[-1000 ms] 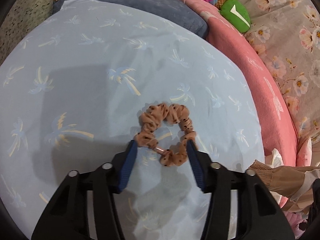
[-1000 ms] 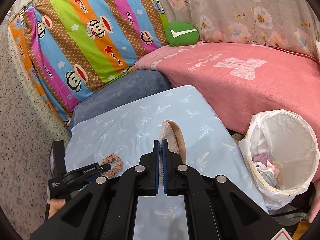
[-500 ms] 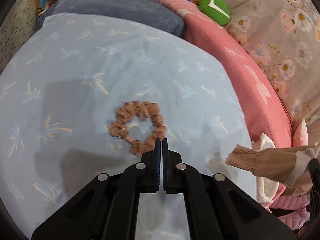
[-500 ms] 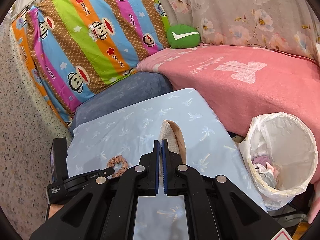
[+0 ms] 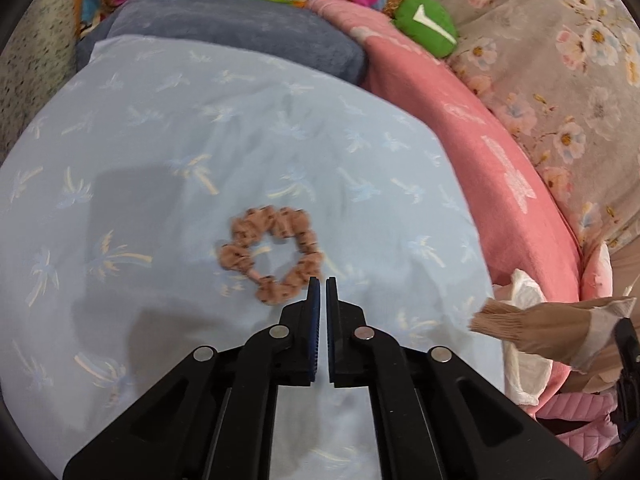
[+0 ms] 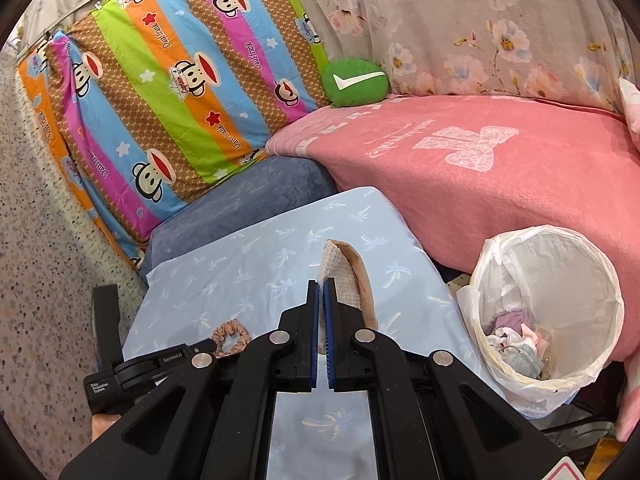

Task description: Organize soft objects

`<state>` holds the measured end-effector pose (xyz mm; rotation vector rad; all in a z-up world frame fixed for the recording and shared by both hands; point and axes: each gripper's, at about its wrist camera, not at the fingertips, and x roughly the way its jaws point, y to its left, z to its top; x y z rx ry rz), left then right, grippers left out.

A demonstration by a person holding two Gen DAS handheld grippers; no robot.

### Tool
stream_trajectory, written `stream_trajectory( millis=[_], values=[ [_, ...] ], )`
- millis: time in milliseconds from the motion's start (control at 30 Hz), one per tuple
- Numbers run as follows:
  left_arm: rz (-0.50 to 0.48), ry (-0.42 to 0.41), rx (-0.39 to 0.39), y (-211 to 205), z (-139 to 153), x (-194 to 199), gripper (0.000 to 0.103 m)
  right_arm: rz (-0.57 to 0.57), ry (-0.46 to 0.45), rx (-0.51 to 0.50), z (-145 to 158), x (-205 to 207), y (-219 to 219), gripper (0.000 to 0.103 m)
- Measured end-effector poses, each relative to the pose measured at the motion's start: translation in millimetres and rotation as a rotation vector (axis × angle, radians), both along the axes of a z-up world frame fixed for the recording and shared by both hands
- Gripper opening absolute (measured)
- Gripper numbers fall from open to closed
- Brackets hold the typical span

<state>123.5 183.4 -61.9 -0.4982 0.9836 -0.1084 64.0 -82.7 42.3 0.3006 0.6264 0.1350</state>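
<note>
A brown dotted scrunchie point(image 5: 272, 256) lies flat as a ring on the pale blue palm-print cushion point(image 5: 160, 152). My left gripper point(image 5: 319, 282) is shut, its tips just right of the scrunchie's near edge, and nothing shows between the pads. In the right wrist view, the scrunchie point(image 6: 231, 336) lies beyond the left gripper's body point(image 6: 160, 364). My right gripper point(image 6: 321, 284) is shut on a beige knit sock point(image 6: 348, 272) that sticks up past its tips. The sock's ribbed cuff point(image 5: 520, 324) also shows at the right of the left wrist view.
A bin lined with a white bag point(image 6: 592, 280) stands right of the cushion and holds several small soft items. A pink blanket point(image 6: 480, 160), a grey-blue cushion point(image 6: 248, 196), a green round pillow point(image 6: 354, 82) and a striped monkey-print cloth point(image 6: 180, 80) lie behind.
My left gripper went from open around the scrunchie to shut and drew back a little. The scrunchie stays on the cushion. The right gripper keeps hold of the sock.
</note>
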Motion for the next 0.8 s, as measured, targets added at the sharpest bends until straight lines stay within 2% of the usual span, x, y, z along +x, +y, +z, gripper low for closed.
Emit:
stream_trajectory(
  millis=[67,133,200,500,567,633,733,800],
  values=[
    [0.038,0.044,-0.004,11.6,-13.1,4.3,0.02,0.0,0.0,0.002,-0.7,2.0,-0.1,0.003],
    [0.078,0.059,0.005,19.6,-19.8,4.4,0.054,0.001,0.004,0.004,-2.8,5.6,0.3,0.003],
    [0.106,0.053,0.022,24.4,-22.8,5.4,0.057,0.003,0.009,0.001,-4.6,8.9,2.7,0.003],
    [0.087,0.061,0.031,21.3,-32.2,23.7,0.056,0.033,0.03,0.0,-11.9,24.8,17.2,0.003],
    [0.079,0.056,0.035,20.0,-31.9,26.9,0.046,0.038,0.032,0.001,-13.0,25.8,19.8,0.003],
    [0.055,0.066,0.014,18.4,-34.3,28.9,0.021,0.043,0.033,0.002,-13.8,26.7,22.2,0.003],
    [0.034,0.064,0.02,12.8,-33.6,27.1,0.011,0.047,0.035,0.002,-14.7,27.6,23.8,0.003],
    [0.023,0.051,0.033,7.6,-28.8,23.0,0.01,0.044,0.033,-0.003,-14.3,26.3,23.7,0.003]
  ],
)
